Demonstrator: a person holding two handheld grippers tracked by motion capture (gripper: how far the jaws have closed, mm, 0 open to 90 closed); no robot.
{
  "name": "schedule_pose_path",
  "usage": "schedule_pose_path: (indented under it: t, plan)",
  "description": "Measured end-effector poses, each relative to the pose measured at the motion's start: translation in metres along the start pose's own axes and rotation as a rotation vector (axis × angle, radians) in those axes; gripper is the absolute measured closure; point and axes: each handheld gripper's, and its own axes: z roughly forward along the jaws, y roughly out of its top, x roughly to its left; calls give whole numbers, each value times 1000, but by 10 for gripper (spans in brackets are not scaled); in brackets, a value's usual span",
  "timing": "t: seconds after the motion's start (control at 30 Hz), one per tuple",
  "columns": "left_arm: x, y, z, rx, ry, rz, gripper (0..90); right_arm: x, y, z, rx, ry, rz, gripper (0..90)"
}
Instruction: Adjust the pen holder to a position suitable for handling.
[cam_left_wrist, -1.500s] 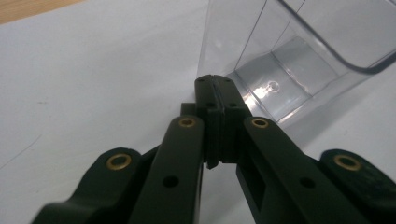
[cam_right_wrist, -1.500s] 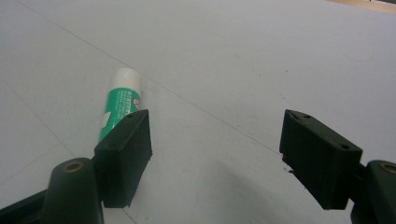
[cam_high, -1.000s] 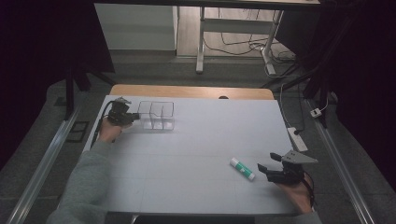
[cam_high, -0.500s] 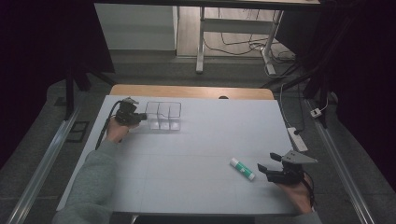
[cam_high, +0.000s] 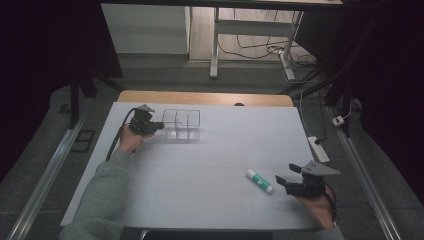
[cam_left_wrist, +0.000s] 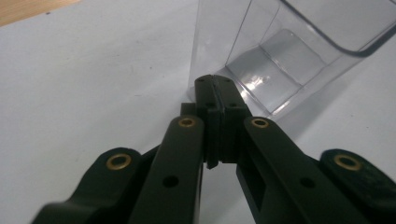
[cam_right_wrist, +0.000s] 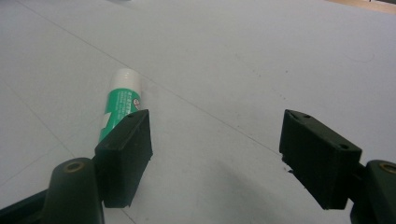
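- Clear organizer (cam_high: 182, 124) is sitting upper left on table (cam_high: 210, 200); left gripper (cam_left_wrist: 215, 91), jaws together, is nudging its wall and risking tipping it.
- Right gripper (cam_right_wrist: 215, 154), jaws apart, is hovering beside glue stick (cam_right_wrist: 117, 100); a bump could be rolling it.

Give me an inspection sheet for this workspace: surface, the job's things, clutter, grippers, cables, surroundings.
Surface: white table top, wooden strip along its far edge.
Job's things: clear plastic organizer with compartments, upright at far left; green-and-white glue stick lying flat at near right.
Clutter: nothing seen.
Grippers: left gripper shut, tips at the organizer's corner, nothing seen between the jaws; right gripper open, glue stick lying beyond its left jaw, outside the gap.
Cables: black cable trailing from the left gripper; power strip and cords on the floor at right.
Surroundings: dark room, desk legs beyond the table.
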Motion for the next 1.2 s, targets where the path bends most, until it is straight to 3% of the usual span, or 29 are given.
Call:
schedule_pose_path:
  t: [1.2]
  plan:
    - [-38,28,31,2,-49,48,887,0,0,0,-1,2,-1,254]
